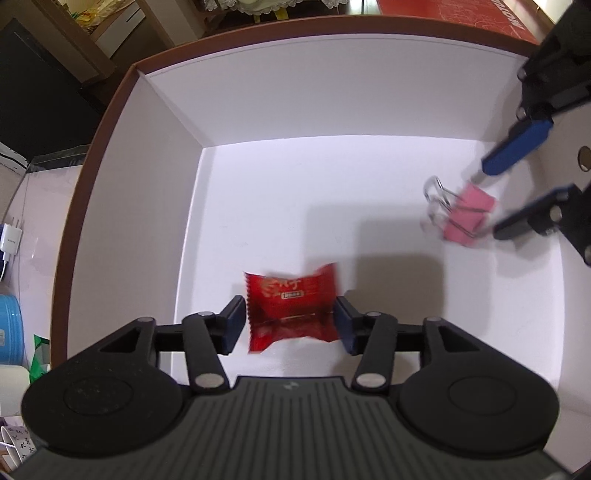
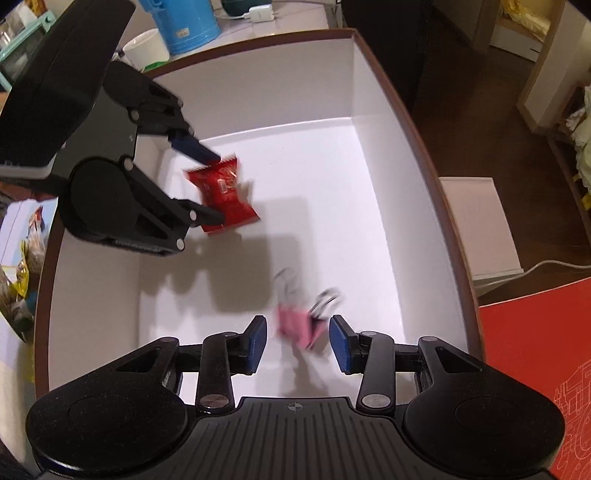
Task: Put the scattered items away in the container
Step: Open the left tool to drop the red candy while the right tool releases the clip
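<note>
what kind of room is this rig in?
Probably a home, kitchen or dining corner. Beside the white box stand a blue canister and a white cup; a plugged-in charger sits at the counter's edge, with wood flooring beyond.

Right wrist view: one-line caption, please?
Both grippers, right and left, open inside the white box, releasing blurred pink binder clip and red packet.

A blurred pink binder clip [image 2: 297, 326] lies between the right gripper [image 2: 298, 343]'s spread fingers [image 2: 257, 341].
</note>
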Demonstrator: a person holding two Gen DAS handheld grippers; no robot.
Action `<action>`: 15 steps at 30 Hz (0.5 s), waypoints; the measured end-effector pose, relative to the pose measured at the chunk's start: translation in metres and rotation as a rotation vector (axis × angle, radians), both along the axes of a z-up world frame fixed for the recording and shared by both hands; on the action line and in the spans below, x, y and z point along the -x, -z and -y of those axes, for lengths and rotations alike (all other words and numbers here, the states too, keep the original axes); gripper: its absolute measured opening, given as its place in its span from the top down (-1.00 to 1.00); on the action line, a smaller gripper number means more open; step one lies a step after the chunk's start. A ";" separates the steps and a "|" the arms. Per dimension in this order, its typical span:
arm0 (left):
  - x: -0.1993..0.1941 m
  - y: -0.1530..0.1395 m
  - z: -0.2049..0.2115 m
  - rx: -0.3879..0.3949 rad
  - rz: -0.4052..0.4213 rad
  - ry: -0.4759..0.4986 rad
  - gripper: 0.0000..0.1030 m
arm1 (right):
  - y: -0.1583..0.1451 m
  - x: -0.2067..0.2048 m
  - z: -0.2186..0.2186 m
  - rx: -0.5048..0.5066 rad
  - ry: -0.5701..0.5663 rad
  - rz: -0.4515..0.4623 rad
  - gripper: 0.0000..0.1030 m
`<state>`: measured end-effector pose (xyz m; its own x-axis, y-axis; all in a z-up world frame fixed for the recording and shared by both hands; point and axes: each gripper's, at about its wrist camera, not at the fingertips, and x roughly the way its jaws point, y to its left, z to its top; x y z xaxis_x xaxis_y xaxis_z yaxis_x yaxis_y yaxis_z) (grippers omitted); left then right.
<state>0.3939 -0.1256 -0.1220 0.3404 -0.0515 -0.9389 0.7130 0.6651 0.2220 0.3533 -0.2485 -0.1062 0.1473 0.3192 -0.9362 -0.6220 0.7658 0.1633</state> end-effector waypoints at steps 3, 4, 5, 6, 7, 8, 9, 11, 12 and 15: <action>-0.003 -0.003 -0.003 0.008 0.013 -0.021 -0.69 | -0.001 0.004 -0.005 0.017 -0.008 0.019 -0.67; -0.003 -0.006 -0.003 0.017 0.014 -0.022 -0.70 | -0.002 0.007 -0.007 0.021 -0.007 0.026 -0.75; -0.003 -0.008 -0.003 0.020 0.016 -0.021 -0.70 | -0.003 0.010 -0.009 0.034 -0.008 0.049 -0.77; -0.003 -0.009 -0.003 0.015 0.021 -0.019 -0.71 | -0.004 0.013 -0.010 0.046 -0.014 0.064 -0.77; -0.003 -0.011 -0.003 0.011 0.026 -0.018 -0.73 | -0.005 0.015 -0.011 0.057 -0.020 0.077 -0.77; -0.003 -0.012 -0.002 0.008 0.030 -0.017 -0.74 | -0.007 0.017 -0.010 0.052 -0.015 0.076 -0.77; -0.003 -0.014 -0.001 0.005 0.033 -0.016 -0.74 | -0.010 0.018 -0.009 0.043 -0.008 0.072 -0.77; -0.001 -0.015 -0.002 0.005 0.037 -0.016 -0.75 | -0.015 0.019 -0.006 0.026 0.007 0.063 -0.77; 0.000 -0.016 -0.002 0.004 0.039 -0.017 -0.76 | -0.015 0.019 -0.009 0.024 0.010 0.066 -0.77; 0.001 -0.018 -0.003 -0.006 0.049 -0.018 -0.78 | -0.021 0.023 -0.008 0.023 0.019 0.079 -0.77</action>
<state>0.3926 -0.1223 -0.1040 0.3865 -0.0397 -0.9214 0.6893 0.6762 0.2600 0.3307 -0.2403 -0.0853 0.2271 0.2944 -0.9283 -0.6179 0.7803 0.0963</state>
